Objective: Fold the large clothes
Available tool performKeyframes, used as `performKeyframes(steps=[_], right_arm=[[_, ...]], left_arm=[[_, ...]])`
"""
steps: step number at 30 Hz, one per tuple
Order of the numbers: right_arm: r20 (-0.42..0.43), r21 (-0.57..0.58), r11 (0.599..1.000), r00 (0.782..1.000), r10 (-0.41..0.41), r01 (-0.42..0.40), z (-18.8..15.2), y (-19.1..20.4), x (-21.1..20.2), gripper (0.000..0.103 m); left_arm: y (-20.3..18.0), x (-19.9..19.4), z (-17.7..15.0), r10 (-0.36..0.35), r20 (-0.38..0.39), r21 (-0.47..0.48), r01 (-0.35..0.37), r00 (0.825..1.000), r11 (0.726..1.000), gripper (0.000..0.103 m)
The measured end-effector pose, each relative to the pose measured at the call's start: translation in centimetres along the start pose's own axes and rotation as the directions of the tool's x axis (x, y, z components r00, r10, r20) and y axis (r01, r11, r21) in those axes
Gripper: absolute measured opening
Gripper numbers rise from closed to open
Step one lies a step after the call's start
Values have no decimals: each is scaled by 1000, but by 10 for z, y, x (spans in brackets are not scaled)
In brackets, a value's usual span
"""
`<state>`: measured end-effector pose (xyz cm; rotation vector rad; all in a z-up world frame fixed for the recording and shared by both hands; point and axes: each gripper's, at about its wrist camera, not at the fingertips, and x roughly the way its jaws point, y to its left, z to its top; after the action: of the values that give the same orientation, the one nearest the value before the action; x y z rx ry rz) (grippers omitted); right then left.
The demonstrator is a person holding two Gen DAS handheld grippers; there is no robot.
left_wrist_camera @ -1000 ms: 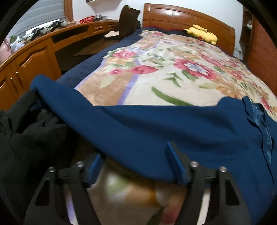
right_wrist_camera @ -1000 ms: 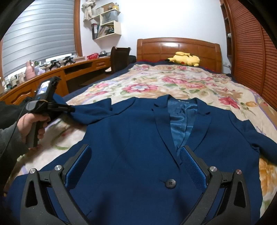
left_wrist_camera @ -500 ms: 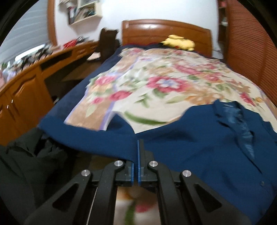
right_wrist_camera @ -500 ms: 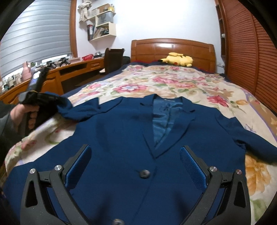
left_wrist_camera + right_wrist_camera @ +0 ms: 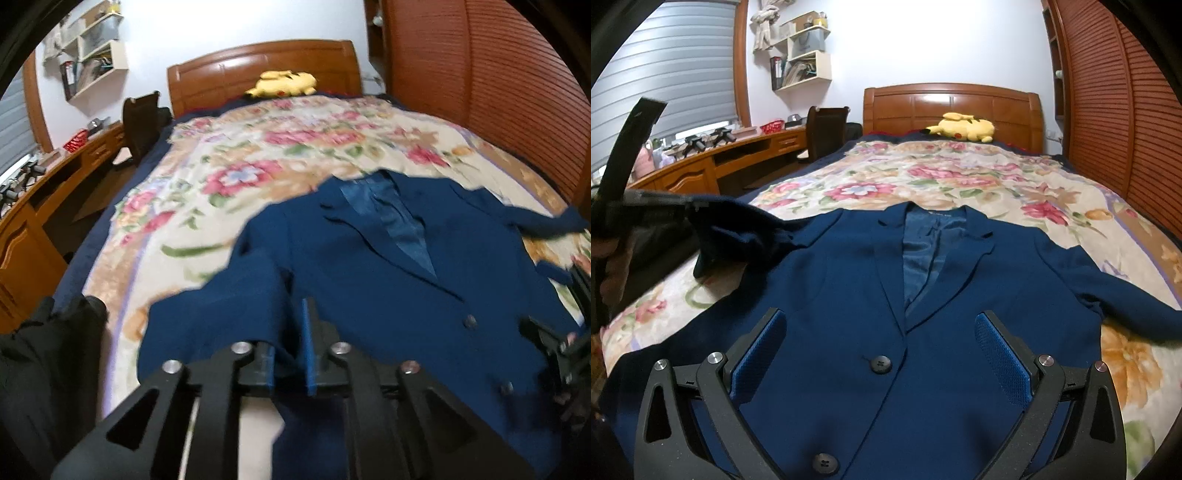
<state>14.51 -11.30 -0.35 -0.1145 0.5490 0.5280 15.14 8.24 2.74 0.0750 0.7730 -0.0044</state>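
A navy blue blazer (image 5: 886,295) lies face up on the flowered bedspread (image 5: 960,173), collar toward the headboard. It also shows in the left wrist view (image 5: 369,280). My left gripper (image 5: 290,343) is shut on the blazer's left sleeve (image 5: 221,314) and holds it lifted over the jacket's side; the same sleeve (image 5: 738,232) hangs raised at the left of the right wrist view. My right gripper (image 5: 879,354) is open and empty, hovering above the blazer's front buttons. The right sleeve (image 5: 1126,310) lies spread on the bed.
A yellow plush toy (image 5: 960,127) rests by the wooden headboard (image 5: 953,107). A wooden desk (image 5: 720,162) and a chair (image 5: 825,129) line the left side. A slatted wardrobe (image 5: 1115,110) stands on the right. Dark clothing (image 5: 44,362) is piled at the bed's near left.
My left gripper closed on the left sleeve and carried it up and rightward toward the blazer's body. My right gripper stayed open over the buttons.
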Motion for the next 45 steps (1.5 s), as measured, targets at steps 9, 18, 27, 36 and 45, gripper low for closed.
performKeyframes(steps=[9, 18, 27, 36, 45], right_arm=[[6, -25, 1000, 1000, 0, 0, 0, 3, -5, 103], [-6, -63, 998, 1000, 5, -5, -4, 16, -4, 103], [-19, -83, 996, 1000, 19, -20, -7, 23, 1, 103], [-35, -97, 995, 999, 30, -33, -7, 29, 11, 103], [-46, -105, 993, 998, 38, -43, -8, 32, 16, 103]], left_arm=[[-8, -37, -21, -40, 22, 31, 39, 999, 999, 50], [24, -43, -26, 41, 69, -9, -40, 997, 999, 55], [79, 10, -44, 107, -13, -98, -108, 994, 989, 56], [124, 64, -64, 151, -116, -182, -170, 982, 968, 56], [153, 102, -81, 145, -208, -230, -192, 967, 954, 58]])
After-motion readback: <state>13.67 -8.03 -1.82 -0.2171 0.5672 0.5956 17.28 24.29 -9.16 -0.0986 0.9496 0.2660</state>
